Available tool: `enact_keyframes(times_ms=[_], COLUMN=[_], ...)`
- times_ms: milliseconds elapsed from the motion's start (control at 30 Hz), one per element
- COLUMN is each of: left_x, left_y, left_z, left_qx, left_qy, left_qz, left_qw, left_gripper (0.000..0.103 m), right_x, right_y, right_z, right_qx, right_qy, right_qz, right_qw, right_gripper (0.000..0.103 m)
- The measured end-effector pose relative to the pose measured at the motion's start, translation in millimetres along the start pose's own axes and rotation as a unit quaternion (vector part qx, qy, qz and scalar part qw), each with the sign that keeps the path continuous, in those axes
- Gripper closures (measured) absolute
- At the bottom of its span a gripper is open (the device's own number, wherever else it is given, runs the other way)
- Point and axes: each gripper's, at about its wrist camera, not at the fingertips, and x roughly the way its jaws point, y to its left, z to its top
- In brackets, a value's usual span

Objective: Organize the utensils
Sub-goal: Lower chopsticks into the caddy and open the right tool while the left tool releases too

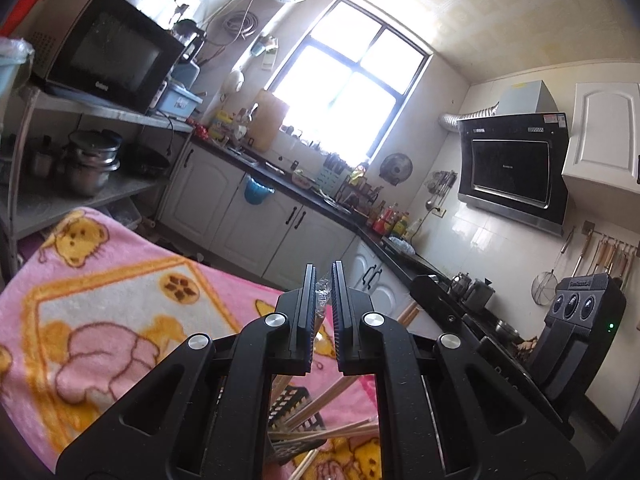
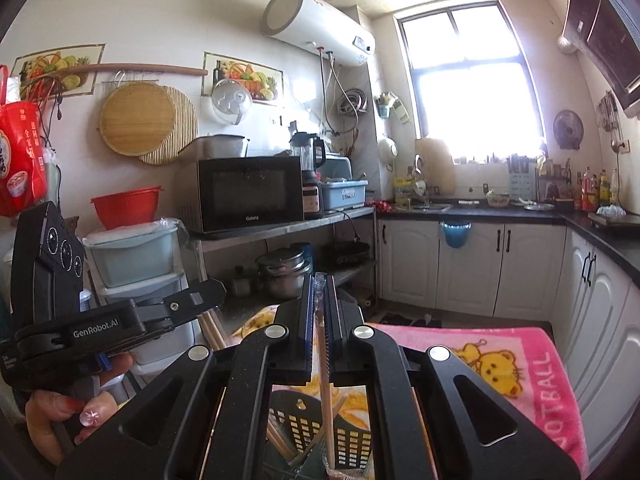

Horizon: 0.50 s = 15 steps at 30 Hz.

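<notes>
Right gripper (image 2: pixel 319 308) clamped on wrapped chopstick (image 2: pixel 325 380) upright between jaws, left gripper (image 1: pixel 323 300) pinching clear wrapper (image 1: pixel 322 292), black slotted basket (image 2: pixel 352 436) below.

A microwave (image 2: pixel 250 196) on a steel shelf (image 2: pixel 280 226), a water heater (image 2: pixel 320 26) above (window (image 1: pixel 352 80) glaring).

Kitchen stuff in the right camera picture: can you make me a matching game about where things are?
Things:
1. black microwave
2. white water heater
3. blue bag
4. black slotted basket

Places:
A. hanging on a white cupboard door
B. on the pink blanket, below the right gripper
C. on the metal shelf
D. high on the wall

Pairs: 1-C, 2-D, 3-A, 4-B
</notes>
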Motion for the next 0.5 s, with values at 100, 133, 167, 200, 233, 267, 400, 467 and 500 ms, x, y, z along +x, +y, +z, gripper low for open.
enact_keyframes(times_ms=[100,133,167,200,233,267,400,467,500], left_x=[4.9,6.2,7.5,8.8,10.1,11.2,15.1,16.9,17.8], left_y=[3.6,5.4,6.4,7.8,9.0,10.5,14.7,16.3,17.3], left_z=[-7.4,-9.4,-12.0,-13.7,-15.3,-17.4,-23.7,-27.5,-29.2], left_qx=[-0.002,-0.005,-0.007,-0.009,-0.011,-0.014,-0.021,-0.023,-0.024], left_qy=[0.006,0.008,0.009,0.011,0.012,0.014,0.020,0.024,0.025], left_qz=[0.001,0.001,0.000,-0.001,0.000,0.000,-0.002,-0.002,-0.001], left_qw=[1.0000,1.0000,0.9999,0.9999,0.9999,0.9998,0.9996,0.9995,0.9994], left_gripper=[0.098,0.098,0.098,0.098,0.098,0.098,0.098,0.098,0.098], right_x=[4.8,5.2,5.9,7.2,7.5,8.0,11.1,12.2,12.5], right_y=[-0.9,-1.1,-1.4,-1.6,-2.1,-2.6,-4.6,-6.1,-6.5], right_z=[-9.6,-12.0,-14.1,-17.2,-18.9,-21.2,-28.0,-31.2,-32.9], right_qx=[0.005,0.008,0.010,0.013,0.014,0.016,0.029,0.037,0.039], right_qy=[0.007,0.008,0.009,0.011,0.012,0.014,0.022,0.026,0.028], right_qz=[0.002,0.003,0.006,0.007,0.006,0.006,0.009,0.010,0.010], right_qw=[1.000,1.000,1.000,1.000,1.000,1.000,0.999,0.999,0.999], right_gripper=[0.098,0.098,0.098,0.098,0.098,0.098,0.098,0.098,0.098])
